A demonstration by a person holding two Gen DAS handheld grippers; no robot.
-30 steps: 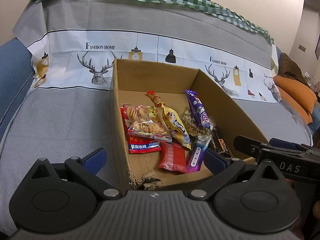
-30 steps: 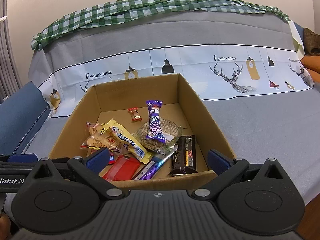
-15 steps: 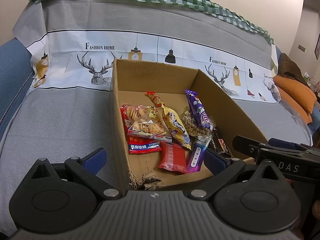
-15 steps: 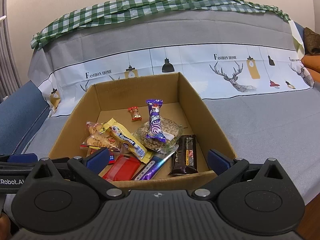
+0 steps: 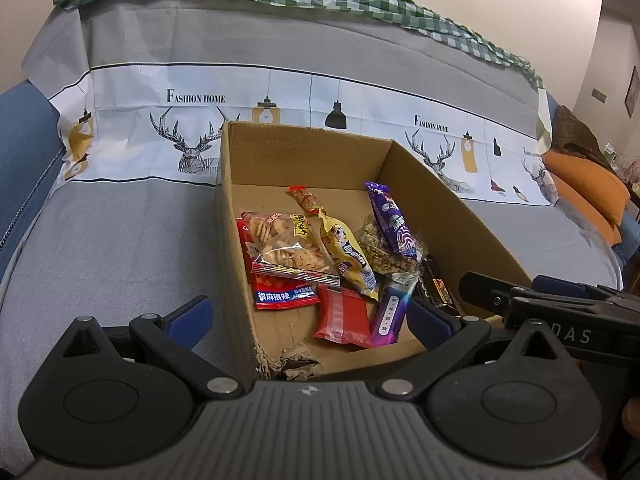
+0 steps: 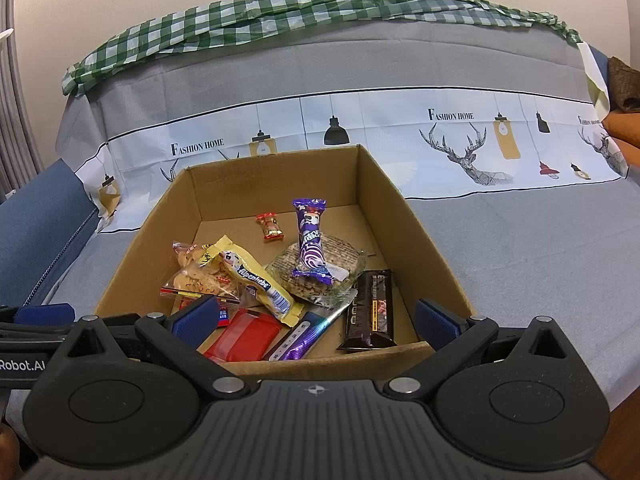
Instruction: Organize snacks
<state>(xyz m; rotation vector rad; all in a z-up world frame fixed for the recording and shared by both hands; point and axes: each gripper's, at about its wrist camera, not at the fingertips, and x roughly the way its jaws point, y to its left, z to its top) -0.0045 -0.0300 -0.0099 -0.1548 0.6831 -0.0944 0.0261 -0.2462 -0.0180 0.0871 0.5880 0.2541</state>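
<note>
An open cardboard box (image 5: 472, 216) (image 6: 404, 224) sits on the grey sofa cover and holds several snack packs. Among them are a clear cracker bag (image 5: 284, 248) (image 6: 200, 276), a yellow Alpenliebe pack (image 5: 348, 256) (image 6: 256, 280), a purple candy (image 5: 394, 224) (image 6: 310, 240) on a clear pack of round crackers (image 6: 340, 256), a red packet (image 5: 344, 316) (image 6: 244, 338) and a dark bar (image 6: 370, 312). My left gripper (image 5: 308, 320) is open and empty at the box's near left corner. My right gripper (image 6: 316, 316) is open and empty over the box's near wall.
The box's near left corner is torn (image 5: 288, 360). A green checked cloth (image 6: 280, 20) lies along the sofa back. An orange cushion (image 5: 588, 196) sits at the far right. The right gripper's body (image 5: 560, 308) shows beside the box in the left wrist view.
</note>
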